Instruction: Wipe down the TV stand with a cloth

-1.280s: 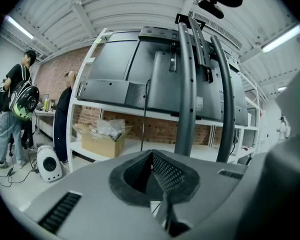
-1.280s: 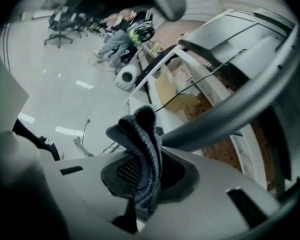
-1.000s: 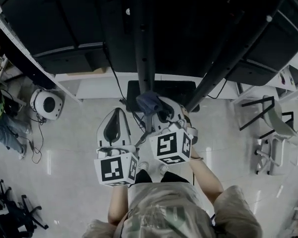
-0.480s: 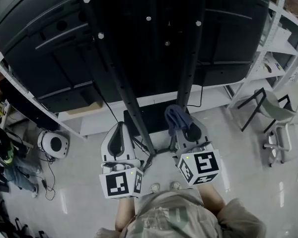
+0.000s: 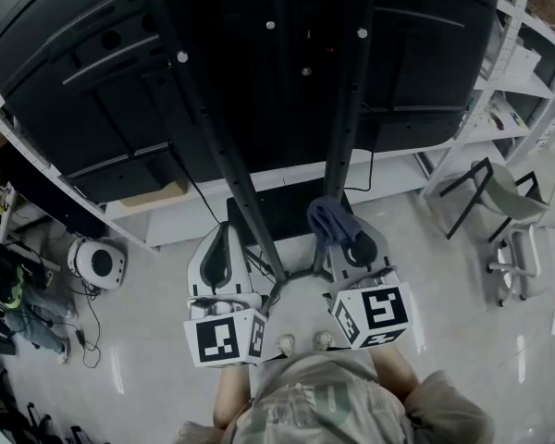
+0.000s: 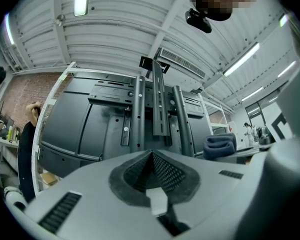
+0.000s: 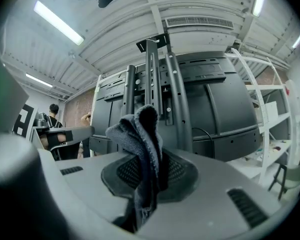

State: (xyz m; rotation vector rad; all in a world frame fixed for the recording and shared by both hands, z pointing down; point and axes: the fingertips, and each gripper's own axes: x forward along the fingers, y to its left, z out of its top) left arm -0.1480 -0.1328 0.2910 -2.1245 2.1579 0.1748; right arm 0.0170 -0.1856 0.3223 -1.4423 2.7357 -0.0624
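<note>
The black TV stand rises in front of me on two perforated posts (image 5: 229, 160) (image 6: 158, 109) (image 7: 155, 84) from a dark base plate (image 5: 282, 213) on the floor, with the dark backs of screens mounted above. My right gripper (image 5: 340, 229) (image 7: 151, 160) is shut on a folded blue-grey cloth (image 5: 327, 215) (image 7: 140, 134), which stands up out of the jaws close to the foot of the right post. My left gripper (image 5: 224, 236) (image 6: 151, 156) is shut with nothing in it, left of the left post and low over the floor.
A white metal rack (image 5: 504, 81) and a grey chair (image 5: 507, 213) stand at the right. A round white device (image 5: 98, 263) with cables lies on the floor at the left, near a person (image 5: 7, 299). A low white shelf (image 5: 185, 218) runs behind the stand.
The right gripper has carried the cloth to the right, from beside the centre post to the foot of the right post. My view has swung up. The left gripper has barely moved.
</note>
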